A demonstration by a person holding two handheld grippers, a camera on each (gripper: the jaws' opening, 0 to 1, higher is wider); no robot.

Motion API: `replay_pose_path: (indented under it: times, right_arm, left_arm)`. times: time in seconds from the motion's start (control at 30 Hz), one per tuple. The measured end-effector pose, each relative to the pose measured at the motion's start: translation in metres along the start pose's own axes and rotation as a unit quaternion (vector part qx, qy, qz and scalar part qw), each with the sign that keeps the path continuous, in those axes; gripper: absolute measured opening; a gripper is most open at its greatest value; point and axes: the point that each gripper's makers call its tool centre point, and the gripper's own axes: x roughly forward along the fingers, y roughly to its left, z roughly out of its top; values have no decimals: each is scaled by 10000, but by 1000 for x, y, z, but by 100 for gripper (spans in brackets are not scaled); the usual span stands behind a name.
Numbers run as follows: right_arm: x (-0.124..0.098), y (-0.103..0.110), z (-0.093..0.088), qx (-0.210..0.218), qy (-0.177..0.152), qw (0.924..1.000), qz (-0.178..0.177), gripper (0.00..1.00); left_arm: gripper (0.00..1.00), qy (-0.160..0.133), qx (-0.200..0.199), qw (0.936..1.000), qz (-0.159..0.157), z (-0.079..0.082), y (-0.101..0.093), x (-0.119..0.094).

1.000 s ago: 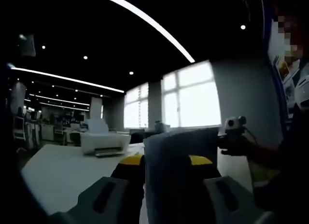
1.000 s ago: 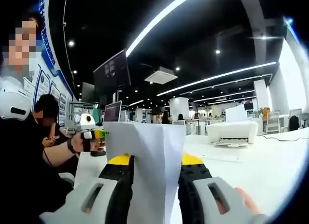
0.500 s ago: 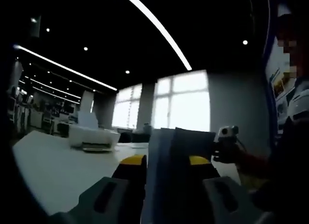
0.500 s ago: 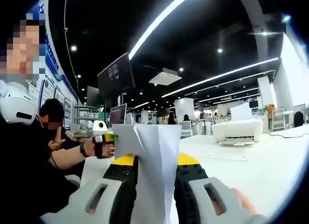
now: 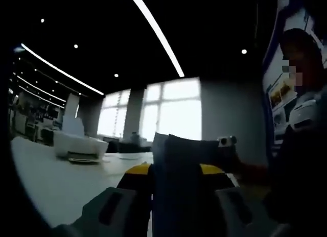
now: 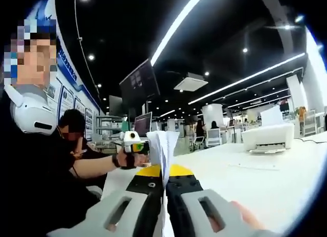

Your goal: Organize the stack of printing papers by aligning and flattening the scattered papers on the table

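Both grippers are holding the stack of papers (image 6: 164, 145) up on its edge above the white desk (image 6: 265, 181). The right gripper (image 6: 164, 183) is squeezing it tight. The left gripper (image 5: 176, 183) is clamping it too. A white printer (image 6: 268, 137) is sitting near the desk's far edge.

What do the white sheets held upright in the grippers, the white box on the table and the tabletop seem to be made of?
White sheets: thin matt paper, seen nearly edge-on between the right gripper's jaws, top corners bent.
White box: probably moulded plastic, smooth with rounded edges; it looks like a printer.
White tabletop: smooth, faintly glossy; laminate is likely, but the look leaves it open.
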Motion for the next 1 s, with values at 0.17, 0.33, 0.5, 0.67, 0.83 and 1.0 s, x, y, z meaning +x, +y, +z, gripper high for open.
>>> replay_pose_path:
  times: [0.17,0.33,0.5,0.67,0.83,1.0]
  right_arm:
    - [-1,4,0,-155,18,9996,215,0]
    - [-2,12,2,-735,96,9949,690,0]
    - [-5,10,7,-805,102,9908,1085,0]
    - [-9,2,6,-705,47,9888,1312,0]
    - [-15,-3,7,-628,-59,9879,1420,0]
    - [-20,5,5,-543,-56,9835,1726,0]
  left_arm:
    - [30,37,-33,9999,120,-8,11,2]
    - [29,97,13,9999,-57,-12,4,3]
    - [32,119,4,9998,-163,-15,2,2]
    - [32,160,-11,9997,-165,-21,-6,8]
    - [30,55,-129,9997,-213,-20,-5,10]
    - [42,12,0,10000,-71,-21,2,13]
